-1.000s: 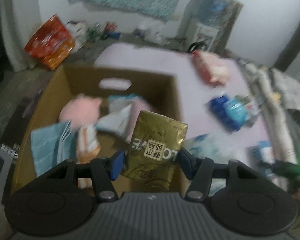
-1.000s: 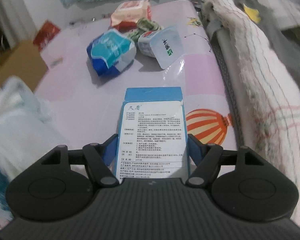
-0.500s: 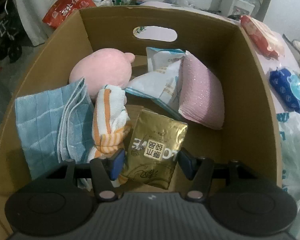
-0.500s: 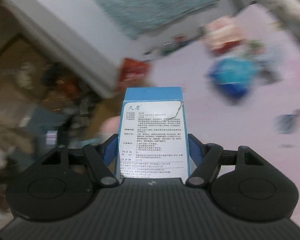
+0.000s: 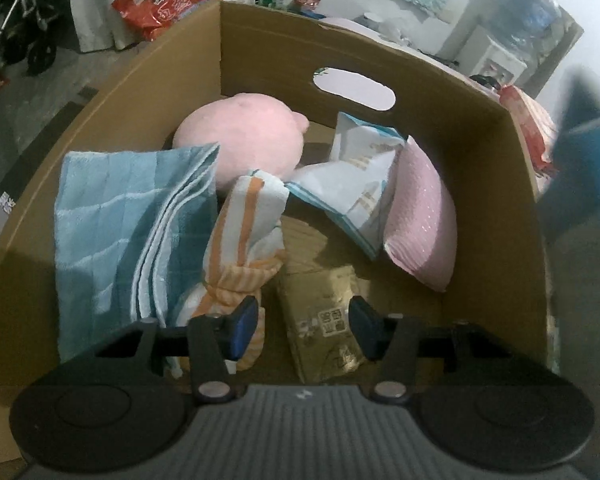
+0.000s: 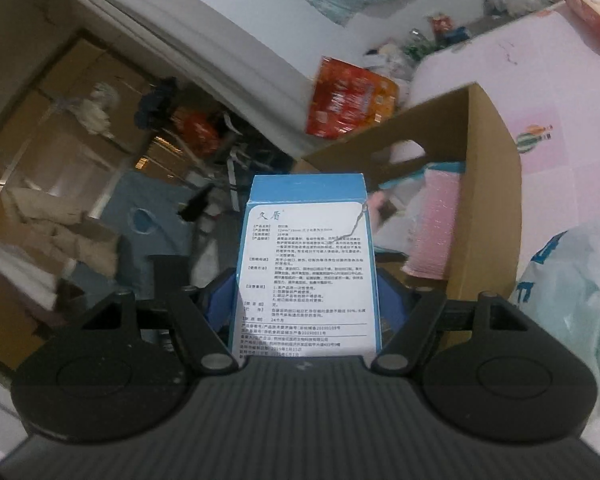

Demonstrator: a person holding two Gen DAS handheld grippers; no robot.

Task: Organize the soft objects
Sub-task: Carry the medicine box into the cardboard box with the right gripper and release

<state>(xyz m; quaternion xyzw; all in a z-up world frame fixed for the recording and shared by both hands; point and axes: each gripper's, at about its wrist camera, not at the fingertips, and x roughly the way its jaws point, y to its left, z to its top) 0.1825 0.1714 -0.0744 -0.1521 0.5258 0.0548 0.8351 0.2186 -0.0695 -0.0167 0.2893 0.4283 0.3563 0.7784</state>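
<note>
A cardboard box [image 5: 380, 60] with a cut-out handle fills the left wrist view, its floor crowded with soft goods. A folded blue towel [image 5: 124, 224] leans against the left wall, just beside a pink plush toy [image 5: 244, 136] at the back. A pink padded pack [image 5: 424, 216] stands tilted along the right wall, touching a white-and-blue pouch [image 5: 356, 184]. An orange-striped cloth [image 5: 244, 240] lies rolled in the middle. The gold packet [image 5: 324, 320] rests flat on the box floor at the front. Above it hangs the left gripper [image 5: 304, 320], jaws spread wide and holding nothing, clear of the packet's sides. In the right wrist view, the right gripper [image 6: 306, 300] has its jaws closed against both sides of a blue box [image 6: 306, 272] with a white printed label, held upright in the air near the cardboard box's outer corner. A red snack bag [image 6: 348, 100] lies beyond it on the floor.
</note>
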